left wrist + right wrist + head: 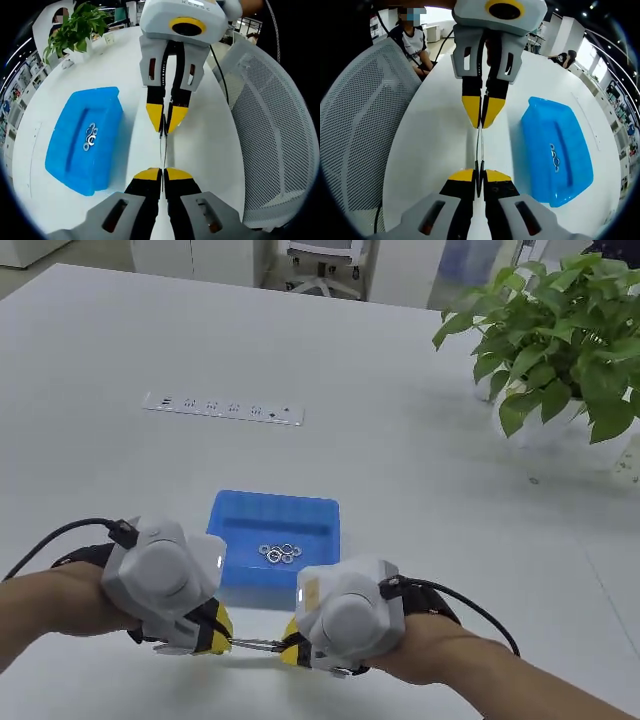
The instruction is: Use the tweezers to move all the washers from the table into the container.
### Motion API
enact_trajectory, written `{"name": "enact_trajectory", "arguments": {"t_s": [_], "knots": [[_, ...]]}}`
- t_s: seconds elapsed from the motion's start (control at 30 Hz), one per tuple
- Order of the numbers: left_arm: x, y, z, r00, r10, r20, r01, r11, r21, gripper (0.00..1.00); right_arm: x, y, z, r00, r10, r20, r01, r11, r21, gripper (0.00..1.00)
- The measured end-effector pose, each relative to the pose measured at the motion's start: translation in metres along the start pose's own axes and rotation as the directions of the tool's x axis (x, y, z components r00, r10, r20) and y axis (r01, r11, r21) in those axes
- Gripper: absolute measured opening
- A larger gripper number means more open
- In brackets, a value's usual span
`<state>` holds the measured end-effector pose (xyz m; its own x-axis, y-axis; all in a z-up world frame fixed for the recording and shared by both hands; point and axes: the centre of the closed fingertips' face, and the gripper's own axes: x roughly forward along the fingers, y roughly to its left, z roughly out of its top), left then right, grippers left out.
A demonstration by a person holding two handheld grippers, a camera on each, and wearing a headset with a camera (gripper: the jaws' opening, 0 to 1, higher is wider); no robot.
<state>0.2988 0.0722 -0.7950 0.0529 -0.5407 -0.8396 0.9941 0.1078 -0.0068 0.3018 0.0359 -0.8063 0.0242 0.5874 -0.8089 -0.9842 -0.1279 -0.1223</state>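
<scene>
Left tool clamped on one end of tweezers. Right tool clamped on other end, low over desk. Washers clustered in blue container just beyond. Risk: uneven pull or early release drops thin tweezers.

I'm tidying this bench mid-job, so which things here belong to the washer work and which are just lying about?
Part of the job:
- tweezers, clamped at either end by the left gripper and the right gripper
- washers, lying in the blue container

Lying about:
- power strip
- potted plant
- mesh chair
</scene>
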Motion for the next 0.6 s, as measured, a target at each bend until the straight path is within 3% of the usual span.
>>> {"name": "enact_trajectory", "arguments": {"t_s": [0.6], "knots": [[0.0068,0.0030,-0.0075,0.9995,-0.021,-0.025,0.021,1.000,-0.001,0.07,0.0073,-0.0015,-0.0029,0.9998,0.018,-0.013,-0.018,1.000,-0.006,0.10]]}}
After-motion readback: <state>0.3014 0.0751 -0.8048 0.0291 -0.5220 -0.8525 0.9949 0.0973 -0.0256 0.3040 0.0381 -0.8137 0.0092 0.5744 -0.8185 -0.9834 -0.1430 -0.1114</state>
